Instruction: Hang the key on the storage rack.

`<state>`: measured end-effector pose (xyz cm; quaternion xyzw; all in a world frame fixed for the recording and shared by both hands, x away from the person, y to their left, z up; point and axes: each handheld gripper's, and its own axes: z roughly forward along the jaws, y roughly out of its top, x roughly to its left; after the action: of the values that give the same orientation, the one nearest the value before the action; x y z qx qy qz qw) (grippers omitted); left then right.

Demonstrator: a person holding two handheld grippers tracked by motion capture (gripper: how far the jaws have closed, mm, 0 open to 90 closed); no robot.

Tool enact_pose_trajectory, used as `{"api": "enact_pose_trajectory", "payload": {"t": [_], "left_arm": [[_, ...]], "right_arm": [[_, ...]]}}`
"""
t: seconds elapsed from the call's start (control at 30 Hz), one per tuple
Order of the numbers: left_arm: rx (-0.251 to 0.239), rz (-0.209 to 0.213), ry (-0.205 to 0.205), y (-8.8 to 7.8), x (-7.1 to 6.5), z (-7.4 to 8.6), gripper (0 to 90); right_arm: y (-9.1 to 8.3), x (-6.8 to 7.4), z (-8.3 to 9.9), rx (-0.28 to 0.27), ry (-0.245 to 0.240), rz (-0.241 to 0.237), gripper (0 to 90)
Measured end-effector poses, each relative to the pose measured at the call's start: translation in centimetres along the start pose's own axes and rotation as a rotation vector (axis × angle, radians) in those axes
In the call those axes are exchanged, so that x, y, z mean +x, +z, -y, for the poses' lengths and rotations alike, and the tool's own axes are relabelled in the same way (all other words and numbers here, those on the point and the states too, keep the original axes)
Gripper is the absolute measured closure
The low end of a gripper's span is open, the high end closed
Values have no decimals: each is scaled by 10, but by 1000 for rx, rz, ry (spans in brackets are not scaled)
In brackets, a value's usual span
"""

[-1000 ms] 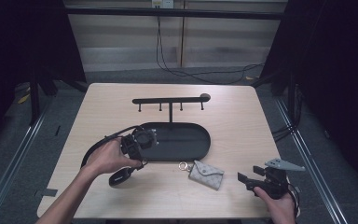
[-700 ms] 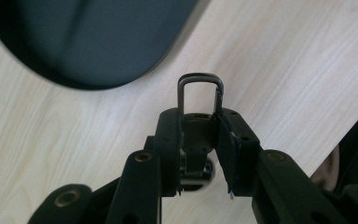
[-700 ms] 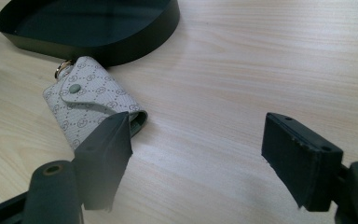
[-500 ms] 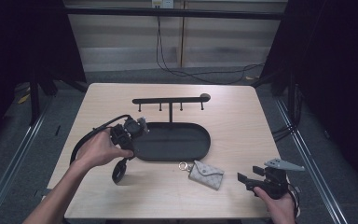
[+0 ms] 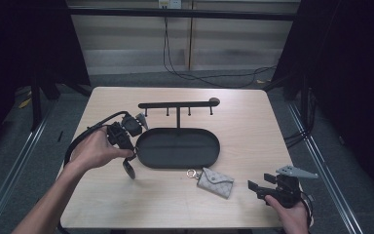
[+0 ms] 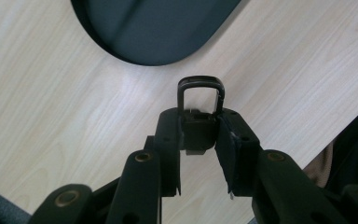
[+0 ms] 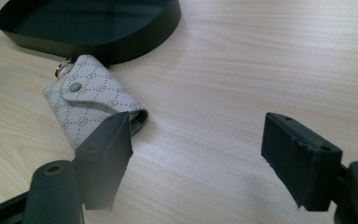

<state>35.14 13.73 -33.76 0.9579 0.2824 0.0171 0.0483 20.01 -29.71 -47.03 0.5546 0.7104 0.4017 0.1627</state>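
While our left gripper (image 6: 200,135) clamps a small black clip (image 6: 201,100) whose lower part hides between the jaws, our right gripper (image 7: 200,158) gapes beside the key pouch (image 7: 93,105), one corner covered.

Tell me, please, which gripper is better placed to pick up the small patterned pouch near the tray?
Probably the right. The right gripper is open beside the pouch and holds nothing. The left gripper is shut on a black clip at the tray's far end.
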Motion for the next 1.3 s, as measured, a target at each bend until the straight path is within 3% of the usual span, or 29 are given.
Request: {"api": "enact_pose_trajectory", "payload": {"t": [0.53, 0.87, 1.3], "left_arm": [[-14, 11, -30, -26, 10, -3, 707], [-36, 37, -79, -46, 30, -15, 707], [-35, 43, -159, -46, 41, -40, 707]], "right_arm": [[1, 0, 0, 10, 0, -4, 245], [1, 1, 0, 12, -3, -4, 245], [1, 0, 0, 12, -2, -13, 245]]}}
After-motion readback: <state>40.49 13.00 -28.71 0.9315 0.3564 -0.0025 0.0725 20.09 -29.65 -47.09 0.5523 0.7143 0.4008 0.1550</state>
